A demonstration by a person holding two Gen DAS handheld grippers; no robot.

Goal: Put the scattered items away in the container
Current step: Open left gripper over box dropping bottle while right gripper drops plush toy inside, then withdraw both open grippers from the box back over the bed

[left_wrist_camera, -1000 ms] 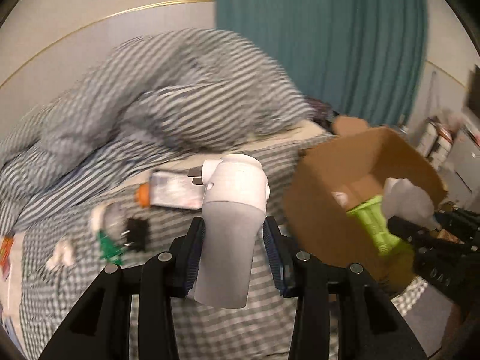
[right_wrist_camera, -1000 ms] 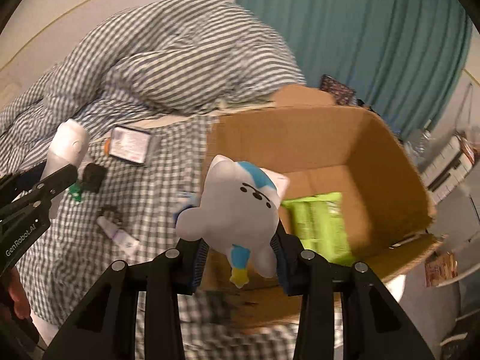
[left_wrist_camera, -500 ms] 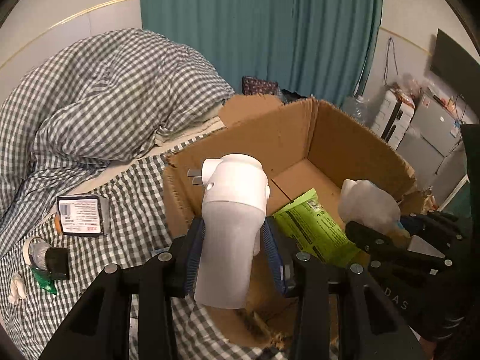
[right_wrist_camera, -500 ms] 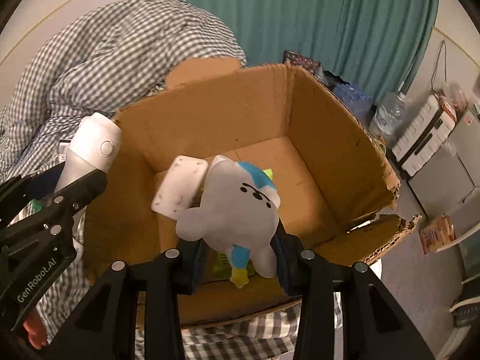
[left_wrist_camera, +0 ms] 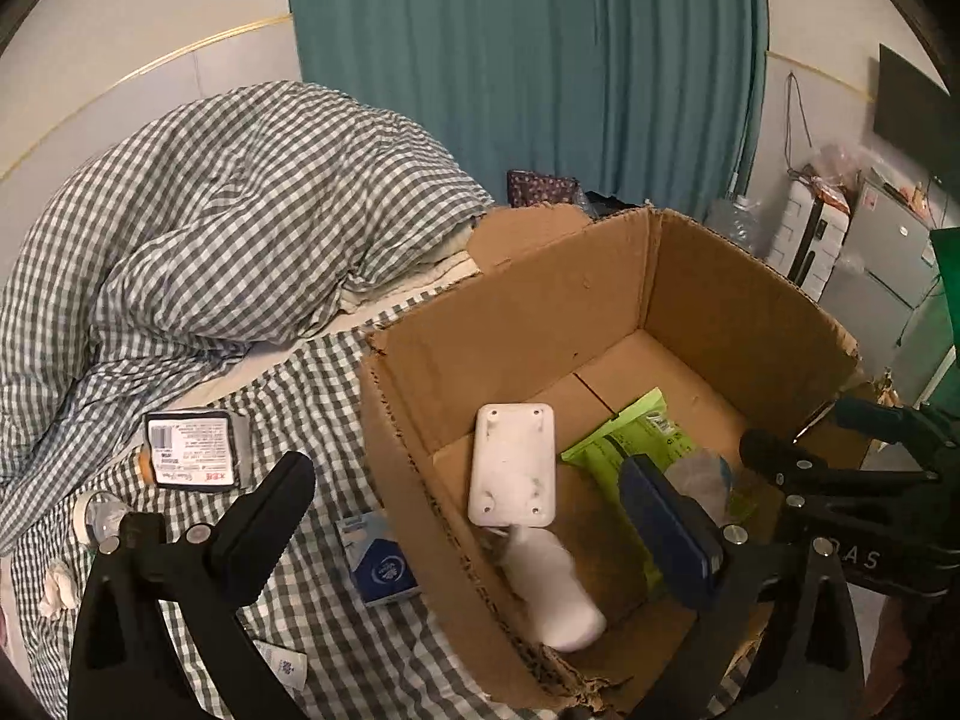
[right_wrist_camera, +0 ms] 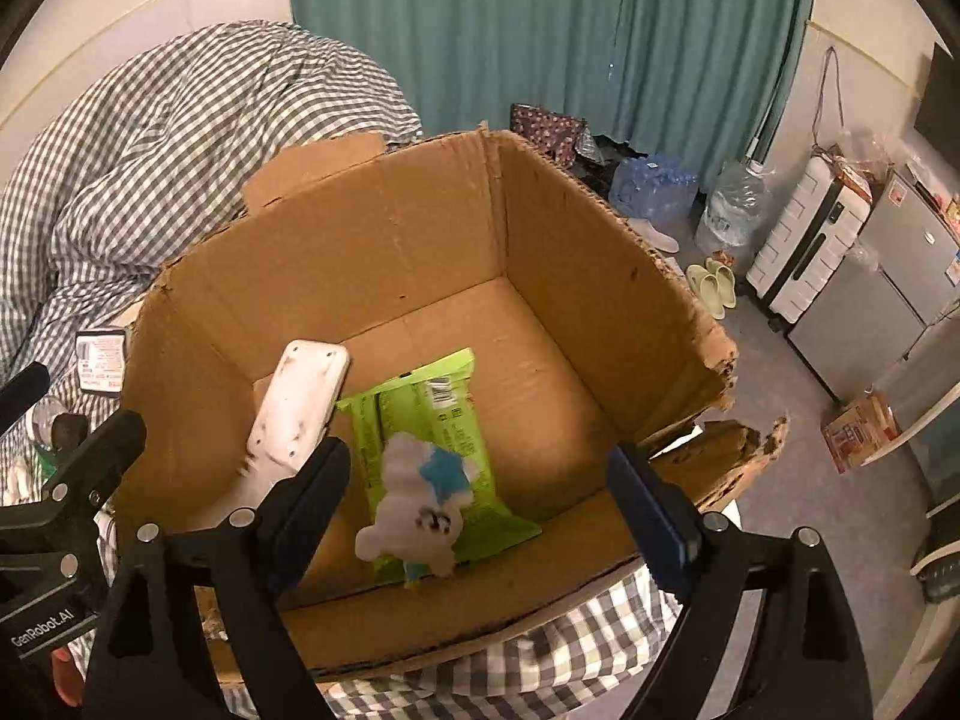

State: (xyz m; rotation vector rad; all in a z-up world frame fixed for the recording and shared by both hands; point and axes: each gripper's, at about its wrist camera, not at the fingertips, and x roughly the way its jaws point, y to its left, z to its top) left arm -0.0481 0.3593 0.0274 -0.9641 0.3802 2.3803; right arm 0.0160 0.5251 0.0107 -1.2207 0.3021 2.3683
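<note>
An open cardboard box [left_wrist_camera: 528,312] [right_wrist_camera: 390,240] stands on the checked bed. My left gripper [left_wrist_camera: 474,516] is open and empty above its near left corner. A white cylinder device [left_wrist_camera: 555,588] lies blurred inside the box below it, beside a white flat plate [left_wrist_camera: 513,465] [right_wrist_camera: 300,408] leaning on the wall. My right gripper [right_wrist_camera: 474,492] is open and empty over the box. A white-and-blue plush toy [right_wrist_camera: 420,504] lies on a green wipes pack [right_wrist_camera: 432,420] [left_wrist_camera: 630,438] on the box floor.
On the bed left of the box lie a black-labelled pack [left_wrist_camera: 192,450], a blue box [left_wrist_camera: 381,564], a small bottle [left_wrist_camera: 96,519] and a white scrap [left_wrist_camera: 57,585]. A bunched checked duvet [left_wrist_camera: 210,210] lies behind. Floor clutter, slippers [right_wrist_camera: 714,288] and appliances stand at right.
Both grippers moved over the box and opened. The white device dropped from the left gripper and the plush toy from the right; both now lie inside the box.
</note>
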